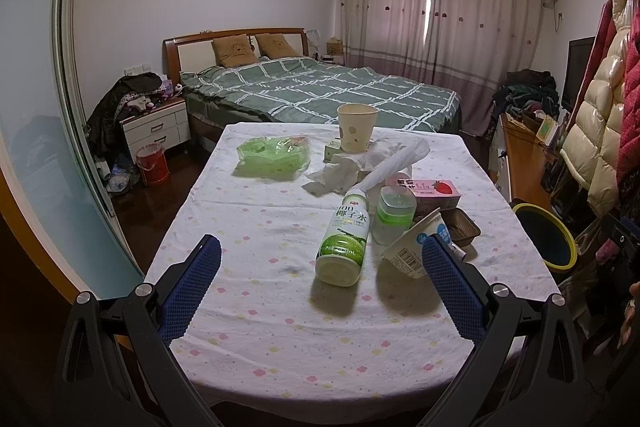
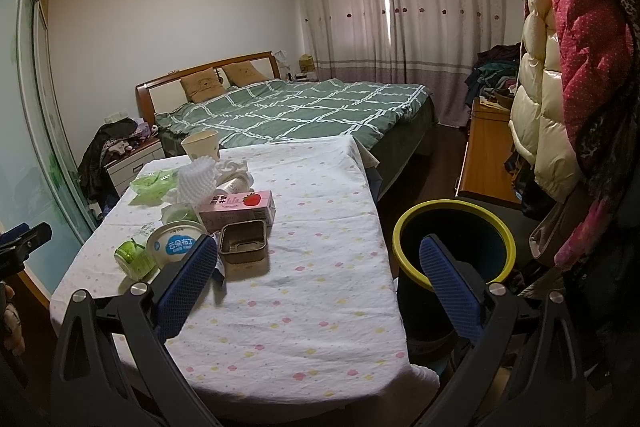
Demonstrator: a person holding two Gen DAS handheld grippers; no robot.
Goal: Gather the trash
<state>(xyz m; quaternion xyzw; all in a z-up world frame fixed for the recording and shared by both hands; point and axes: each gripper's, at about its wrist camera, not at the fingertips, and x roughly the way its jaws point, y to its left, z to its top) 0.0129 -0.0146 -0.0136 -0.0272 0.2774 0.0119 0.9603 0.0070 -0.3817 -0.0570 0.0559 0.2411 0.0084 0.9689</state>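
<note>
Trash lies on a table with a flowered cloth [image 1: 260, 307]: a green coconut-water bottle [image 1: 344, 243] on its side, a white pudding cup [image 1: 416, 247], a clear green-banded cup [image 1: 394, 213], a pink strawberry milk carton [image 1: 432, 191], a brown foil tray [image 1: 460, 227], crumpled tissue [image 1: 340, 175], a green plastic bag [image 1: 276, 155] and a paper cup [image 1: 356, 127]. My left gripper [image 1: 320, 263] is open and empty, just short of the bottle. My right gripper [image 2: 320, 263] is open and empty over the table's right edge, beside the yellow-rimmed trash bin [image 2: 452, 247].
A bed [image 1: 320, 91] stands behind the table. A nightstand [image 1: 156, 127] and a red bucket [image 1: 152, 163] are at the left. Coats [image 2: 576, 67] hang at the right above a wooden cabinet [image 2: 484, 155].
</note>
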